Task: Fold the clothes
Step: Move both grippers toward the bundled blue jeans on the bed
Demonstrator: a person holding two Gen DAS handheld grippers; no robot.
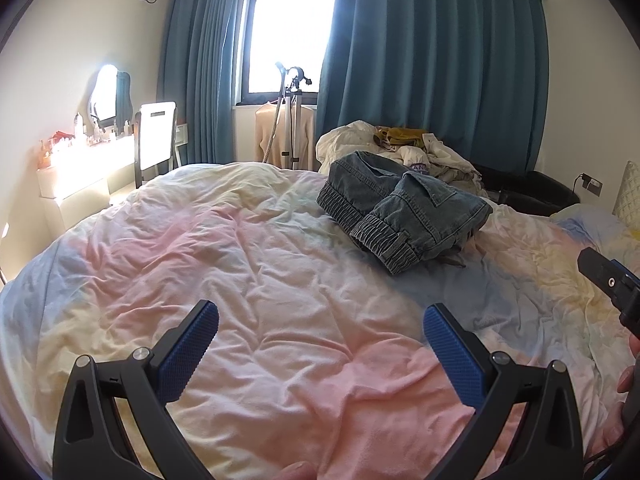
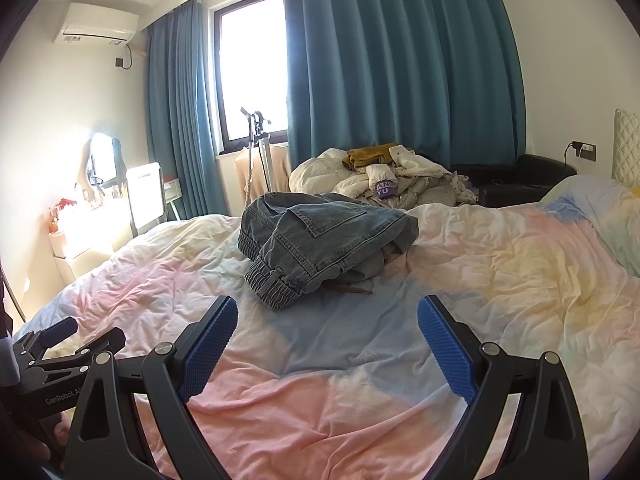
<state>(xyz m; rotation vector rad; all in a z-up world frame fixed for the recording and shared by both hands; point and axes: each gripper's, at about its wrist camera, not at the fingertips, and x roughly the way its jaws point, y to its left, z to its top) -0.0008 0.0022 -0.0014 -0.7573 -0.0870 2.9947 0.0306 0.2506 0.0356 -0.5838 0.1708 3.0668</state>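
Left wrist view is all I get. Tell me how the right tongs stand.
Observer: The right tongs are wide open, with nothing between the blue pads.
Operator: Say what lies ahead of them.
Observer: The jeans lie straight ahead on the duvet, clear of both pads.
Operator: Report on the clothes pile behind.
Observer: Its purple label shows a second line here, reading YU.
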